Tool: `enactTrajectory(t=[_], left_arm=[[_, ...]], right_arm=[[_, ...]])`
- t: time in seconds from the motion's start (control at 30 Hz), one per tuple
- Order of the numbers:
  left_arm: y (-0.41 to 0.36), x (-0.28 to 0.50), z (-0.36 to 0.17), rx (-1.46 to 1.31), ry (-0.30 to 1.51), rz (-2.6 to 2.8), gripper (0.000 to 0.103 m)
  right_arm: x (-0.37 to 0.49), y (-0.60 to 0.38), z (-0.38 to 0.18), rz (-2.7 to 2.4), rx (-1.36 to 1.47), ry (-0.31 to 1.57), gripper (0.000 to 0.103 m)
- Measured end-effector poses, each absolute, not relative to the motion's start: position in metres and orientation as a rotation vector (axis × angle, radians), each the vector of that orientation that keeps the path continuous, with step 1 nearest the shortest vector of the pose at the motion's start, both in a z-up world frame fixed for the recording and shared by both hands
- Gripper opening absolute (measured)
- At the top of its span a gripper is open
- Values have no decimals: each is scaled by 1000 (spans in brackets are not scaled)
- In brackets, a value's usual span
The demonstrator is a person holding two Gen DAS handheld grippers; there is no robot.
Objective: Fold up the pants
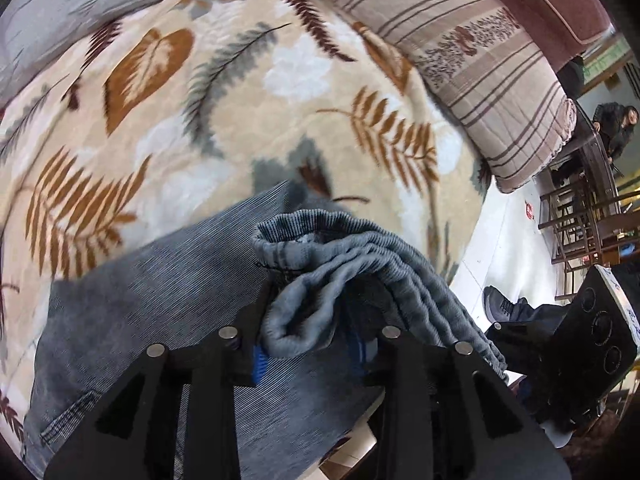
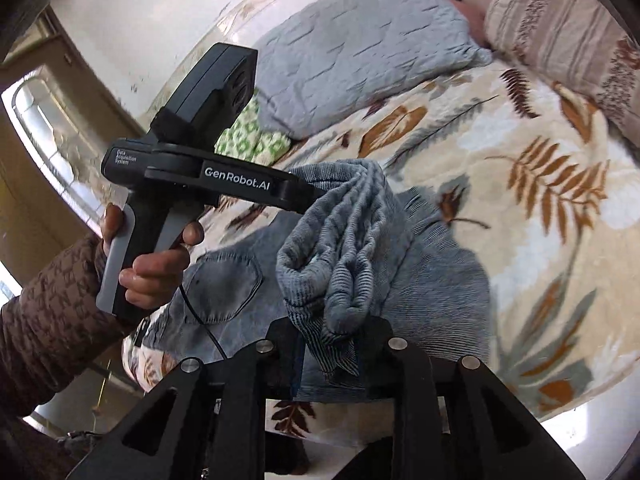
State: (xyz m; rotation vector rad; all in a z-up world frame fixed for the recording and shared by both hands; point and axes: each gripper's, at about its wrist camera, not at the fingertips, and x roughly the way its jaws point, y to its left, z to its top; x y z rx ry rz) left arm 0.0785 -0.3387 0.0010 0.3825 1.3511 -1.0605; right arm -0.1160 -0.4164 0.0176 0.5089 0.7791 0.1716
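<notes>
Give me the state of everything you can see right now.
Left tongs: shut on bunched waistband.
Right tongs: shut on same waistband.
Grey-blue corduroy pants: waistband lifted, rest lying on bed.
Leaf-patterned beige blanket: spread flat.
Grey quilted pillow: lying at bedhead.

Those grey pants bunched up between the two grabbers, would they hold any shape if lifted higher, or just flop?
Probably flop: the pants sag in soft folds between the left gripper and right gripper. Likely light, since a small pinch holds them. The ribbed cloth probably grips well.
</notes>
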Motion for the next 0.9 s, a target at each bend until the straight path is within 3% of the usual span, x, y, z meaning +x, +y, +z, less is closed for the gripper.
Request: enactTrajectory(t=[0.2,0.27,0.4,0.63,0.77,0.9], left_arm=[[-306,89,-14,378,1391,-1021,34],[-298,88,-19,387,1398,-1011,35],[-283,86,-28,401,1422,-995,37],[-251,83,-29,390,1446,-945,38],[-225,92,-14,238,1473,-932,39],[-219,91,-3,49,1489,-963,57]], right_arm=[[-105,-391,5,213,487,842,33],[-101,-384,0,226,482,867,39],[-93,-371,-11,262,493,915,61],[-88,-360,-16,296,488,959,63],[-105,-382,3,289,580,893,63],[-128,-428,4,230,796,826,65]])
